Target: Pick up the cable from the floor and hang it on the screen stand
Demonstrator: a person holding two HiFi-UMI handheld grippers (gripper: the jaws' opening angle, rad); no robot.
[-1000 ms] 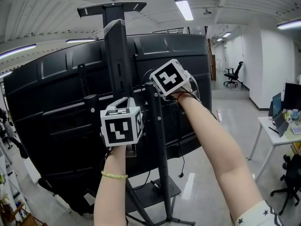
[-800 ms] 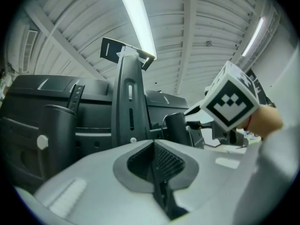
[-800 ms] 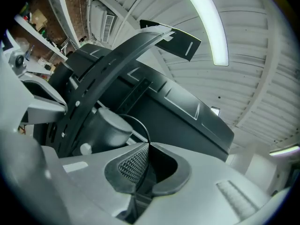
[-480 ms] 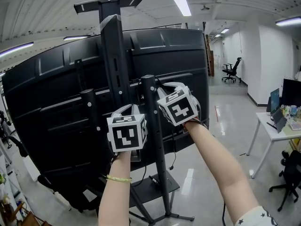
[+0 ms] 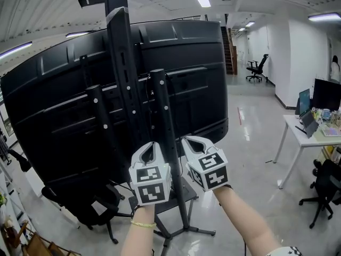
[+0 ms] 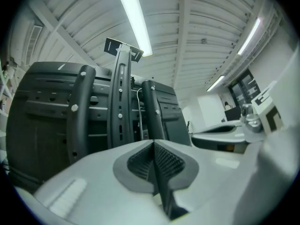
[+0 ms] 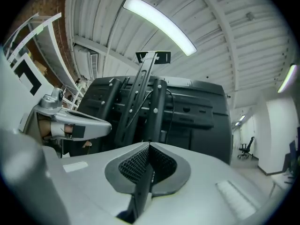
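Observation:
The large black screen (image 5: 64, 116) stands on its stand (image 5: 162, 121), seen from behind. A thin cable (image 7: 139, 108) hangs across the stand's uprights between the posts; in the left gripper view the cable (image 6: 139, 111) runs down beside the right post. My left gripper (image 5: 151, 147) and right gripper (image 5: 194, 142) are held low in front of the stand, side by side, apart from it. Both are shut with nothing between the pads: the left gripper (image 6: 153, 146) and the right gripper (image 7: 149, 149) show their jaws pressed together.
The stand's base plate and feet (image 5: 184, 196) lie on the shiny floor below my grippers. A black chair (image 5: 88, 209) sits at lower left. A white desk (image 5: 298, 135) with a laptop stands at right, an office chair (image 5: 324, 191) beside it, another chair (image 5: 256, 68) far down the hall.
My right gripper has come down from the top of the stand's post to hip height beside the left one. Both grippers have drawn back from the stand, and the cable stays on it.

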